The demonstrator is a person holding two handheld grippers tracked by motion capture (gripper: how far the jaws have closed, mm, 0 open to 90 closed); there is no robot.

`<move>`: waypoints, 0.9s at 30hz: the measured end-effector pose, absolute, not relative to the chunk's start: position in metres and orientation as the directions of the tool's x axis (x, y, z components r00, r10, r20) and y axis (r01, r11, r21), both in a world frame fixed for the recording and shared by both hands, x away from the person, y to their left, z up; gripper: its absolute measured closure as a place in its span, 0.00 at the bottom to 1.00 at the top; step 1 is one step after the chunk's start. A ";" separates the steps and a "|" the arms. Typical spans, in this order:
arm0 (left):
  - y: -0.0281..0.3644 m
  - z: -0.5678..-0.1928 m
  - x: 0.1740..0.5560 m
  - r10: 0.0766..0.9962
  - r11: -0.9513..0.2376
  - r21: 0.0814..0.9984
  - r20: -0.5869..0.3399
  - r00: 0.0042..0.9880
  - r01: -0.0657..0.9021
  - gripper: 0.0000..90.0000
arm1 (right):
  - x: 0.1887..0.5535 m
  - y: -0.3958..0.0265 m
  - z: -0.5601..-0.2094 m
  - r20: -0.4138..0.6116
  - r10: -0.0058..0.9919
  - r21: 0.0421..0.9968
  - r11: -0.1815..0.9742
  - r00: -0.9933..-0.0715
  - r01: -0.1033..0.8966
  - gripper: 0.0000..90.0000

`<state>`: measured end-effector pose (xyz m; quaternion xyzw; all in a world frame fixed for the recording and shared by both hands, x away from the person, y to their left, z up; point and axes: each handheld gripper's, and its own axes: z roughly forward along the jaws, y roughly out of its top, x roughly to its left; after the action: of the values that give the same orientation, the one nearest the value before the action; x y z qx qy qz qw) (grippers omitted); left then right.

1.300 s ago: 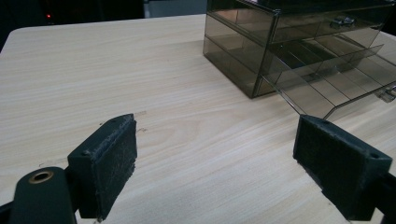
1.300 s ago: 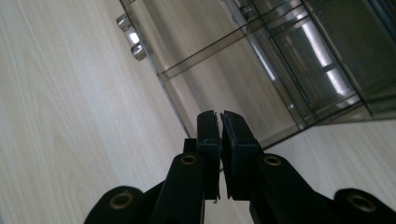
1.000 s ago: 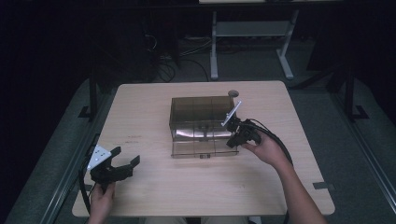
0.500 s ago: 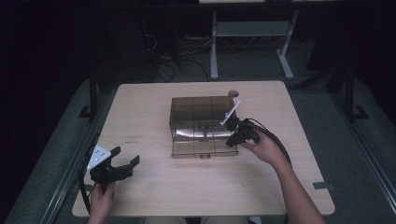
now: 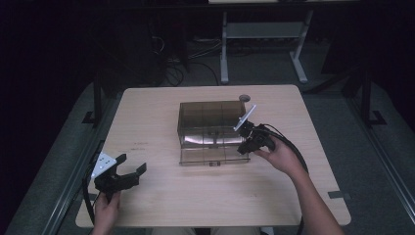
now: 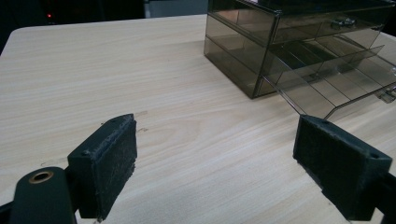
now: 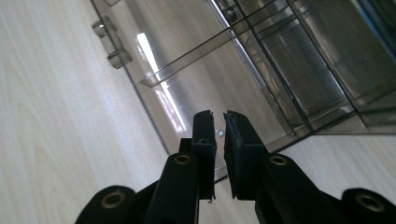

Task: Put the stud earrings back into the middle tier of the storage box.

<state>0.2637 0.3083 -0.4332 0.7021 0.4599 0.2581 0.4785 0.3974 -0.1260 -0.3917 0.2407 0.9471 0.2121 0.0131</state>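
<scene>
A smoky clear drawer box (image 5: 210,113) stands mid-table with its lower drawer (image 5: 213,155) pulled out toward me. My right gripper (image 5: 243,147) sits at that drawer's right front corner. In the right gripper view its jaws (image 7: 218,116) have just been opening and stand a narrow slit apart over the drawer's (image 7: 196,70) clear wall, with no pad visibly pressing on it. Near the front left edge, my left gripper (image 5: 131,164) is held wide open. In the left gripper view its pads (image 6: 109,163) have only bare wood between them, and the box (image 6: 261,42) lies beyond.
The wooden table (image 5: 313,122) has a round cable hole (image 5: 244,98) behind the box. The drawer's small handle (image 7: 112,44) juts from its front. Cables trail from the right gripper over the wrist. A white frame stands on the dark floor beyond.
</scene>
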 end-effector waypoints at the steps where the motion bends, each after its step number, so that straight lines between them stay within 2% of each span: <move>1: 0.308 -0.433 0.264 0.893 -0.119 0.909 -0.078 0.444 0.399 0.15 | 0.396 -0.127 -0.390 0.079 0.462 0.413 0.791 -0.883 0.451 0.90; 11: 0.307 -0.433 0.264 0.894 -0.122 0.909 -0.074 0.442 0.400 0.14 | 0.372 -0.144 -0.371 0.068 0.454 0.474 0.768 -0.888 0.430 0.87; 27: 0.307 -0.434 0.264 0.895 -0.117 0.907 -0.080 0.439 0.405 0.15 | 0.339 -0.171 -0.385 0.069 0.481 0.481 0.751 -0.874 0.452 0.83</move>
<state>0.2643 0.3070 -0.4336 0.7018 0.4632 0.2571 0.4762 0.3387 -0.1708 -0.3846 0.2493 0.9353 0.2496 0.0294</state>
